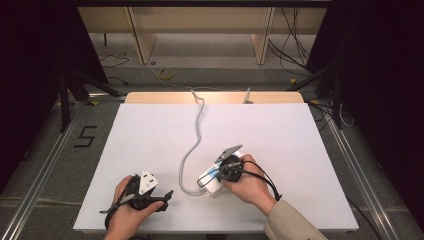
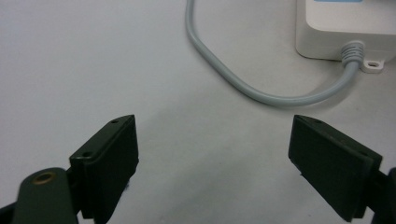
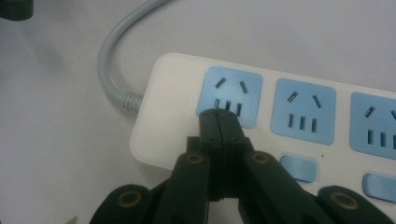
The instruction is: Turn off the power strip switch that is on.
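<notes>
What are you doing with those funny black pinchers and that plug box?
A person holds a gripper in each hand at a white table. The right gripper, jaws shut together with nothing between them, presses its tip on the white power strip, at the end socket near the grey cord. The left gripper waits open above the table beside it, holding nothing.

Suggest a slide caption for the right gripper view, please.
Right gripper, jaws shut, poised over the end socket of a white power strip.
</notes>
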The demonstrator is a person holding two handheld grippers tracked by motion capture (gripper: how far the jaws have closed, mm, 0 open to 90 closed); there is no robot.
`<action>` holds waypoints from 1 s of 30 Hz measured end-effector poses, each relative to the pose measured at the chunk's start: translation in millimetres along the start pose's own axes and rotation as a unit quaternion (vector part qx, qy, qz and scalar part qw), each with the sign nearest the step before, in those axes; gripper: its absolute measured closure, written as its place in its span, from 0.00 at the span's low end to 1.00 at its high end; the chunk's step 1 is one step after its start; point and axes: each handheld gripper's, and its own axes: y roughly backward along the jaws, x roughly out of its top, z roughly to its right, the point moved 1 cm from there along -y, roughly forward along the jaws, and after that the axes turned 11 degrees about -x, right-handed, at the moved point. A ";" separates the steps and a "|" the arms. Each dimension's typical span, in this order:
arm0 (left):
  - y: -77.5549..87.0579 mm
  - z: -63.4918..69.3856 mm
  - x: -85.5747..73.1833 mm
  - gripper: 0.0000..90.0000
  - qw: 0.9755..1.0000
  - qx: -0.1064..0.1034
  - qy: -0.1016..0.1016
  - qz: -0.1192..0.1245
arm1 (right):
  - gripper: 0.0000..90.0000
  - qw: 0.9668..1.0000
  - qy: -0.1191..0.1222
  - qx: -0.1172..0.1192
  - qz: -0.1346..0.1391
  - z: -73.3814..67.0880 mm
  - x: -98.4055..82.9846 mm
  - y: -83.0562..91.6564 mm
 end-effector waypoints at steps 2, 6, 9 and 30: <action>0.0 0.1 0.0 0.17 1.000 0.000 0.000 0.000 | 1.00 1.000 0.000 0.000 -0.001 -0.1 0.2 -0.1; -0.1 0.2 0.0 0.17 1.000 0.000 0.000 0.000 | 1.00 1.000 0.001 -0.001 -0.001 -0.1 0.7 -0.3; 0.0 0.3 0.1 0.17 1.000 0.000 -0.001 0.000 | 1.00 1.000 0.003 -0.001 -0.002 -0.4 0.8 -0.2; 0.3 0.3 0.1 0.17 1.000 -0.001 0.002 0.003 | 1.00 1.000 0.000 -0.013 -0.008 0.9 2.1 0.5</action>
